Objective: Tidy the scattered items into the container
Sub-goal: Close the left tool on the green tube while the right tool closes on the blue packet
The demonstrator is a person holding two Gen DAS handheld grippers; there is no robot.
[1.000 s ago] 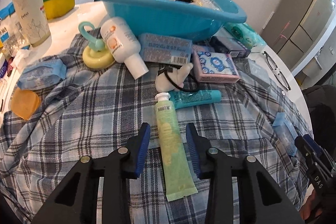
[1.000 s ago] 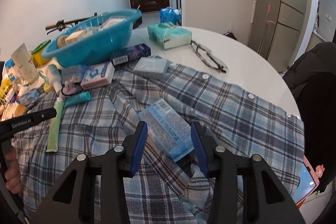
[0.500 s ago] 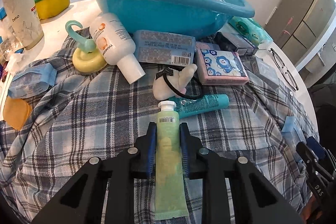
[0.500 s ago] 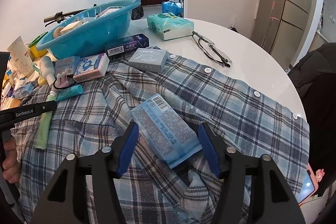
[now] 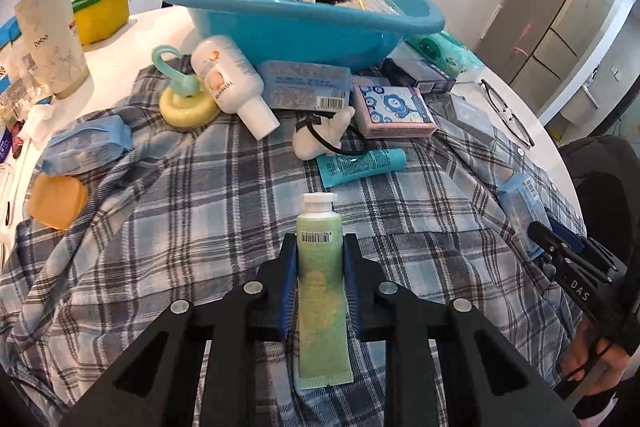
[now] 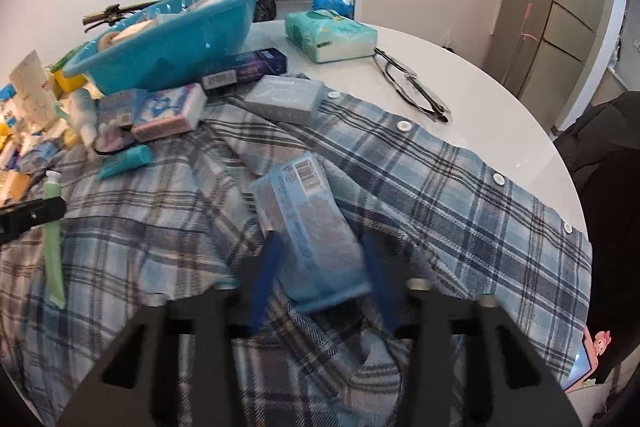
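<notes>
Left gripper (image 5: 319, 269) is clamped tight on the pale green tube (image 5: 321, 291), blue pads pressing both of its sides, white cap pointing away toward the blue basin (image 5: 304, 27). The tube's crimped tail lies over the plaid shirt (image 5: 192, 227) spread across the white round table (image 6: 480, 99); whether the tube is clear of the cloth I cannot tell.

Over on the other side, the right gripper (image 6: 320, 267) has a light blue tissue packet (image 6: 308, 227) between its fingers, and the jaws are closing in on it. The view is smeared with blur, so whether the pads are pressing on the packet yet I cannot say. The packet sits tilted on the shirt, barcode end away from the camera.

The basin stands at the far side of the table, already holding a pale box, black hair bands and other bits. Waiting just in front of it on the shirt: a white lotion bottle (image 5: 230, 83) on its side, a teal tube (image 5: 360, 163), a pink packet with blue flowers (image 5: 394, 111), a blue wipes pack (image 5: 304, 85) leaning at the basin's foot, and a yellow ring with a mint hook (image 5: 186, 99).

Further right, glasses (image 6: 412, 91) lie on bare tabletop beside a green tissue pack (image 6: 332, 35)
</notes>
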